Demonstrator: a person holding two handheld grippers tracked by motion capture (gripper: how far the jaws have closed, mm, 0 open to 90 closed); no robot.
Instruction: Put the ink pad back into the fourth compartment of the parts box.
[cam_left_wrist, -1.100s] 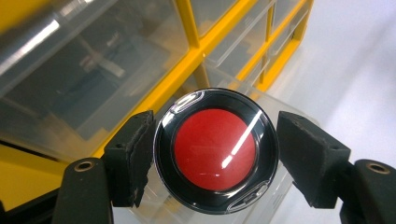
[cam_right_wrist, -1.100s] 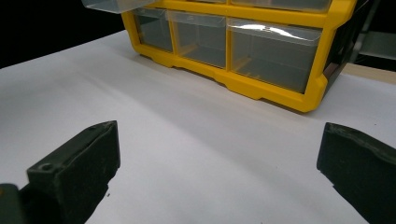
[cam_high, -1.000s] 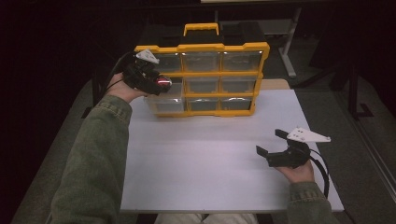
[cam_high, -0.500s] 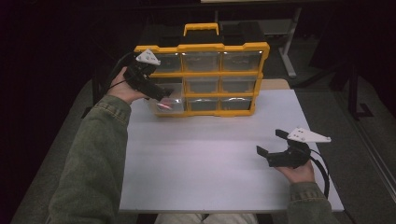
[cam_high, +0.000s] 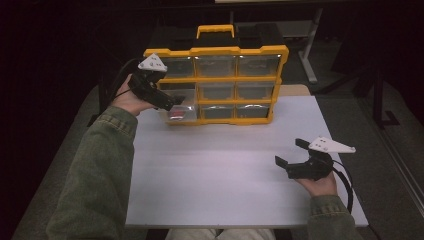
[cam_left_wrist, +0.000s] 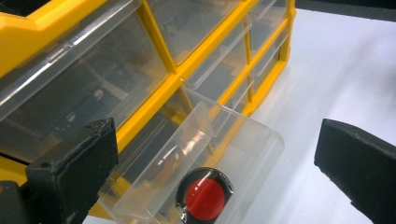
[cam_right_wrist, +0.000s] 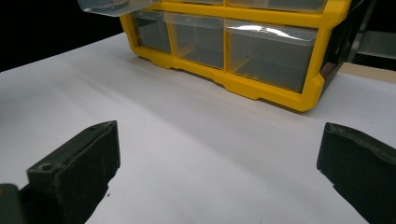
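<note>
While left gripper (cam_high: 167, 102) hangs at left end of yellow drawer organizer (cam_high: 280, 75), jaws stand wide apart, nothing between. Just below and ahead: pulled-out clear drawer (cam_left_wrist: 224, 163), bottom-left slot, long axis running out toward near table edge. Red-and-black round object (cam_left_wrist: 205, 195) lies inside at its near end. Drawer front faces gripper, so push toward cabinet looks like closing move. Right gripper (cam_high: 295, 159) also open, empty, resting well apart on white table (cam_high: 220, 175), near right; left clearly nearer.
</note>
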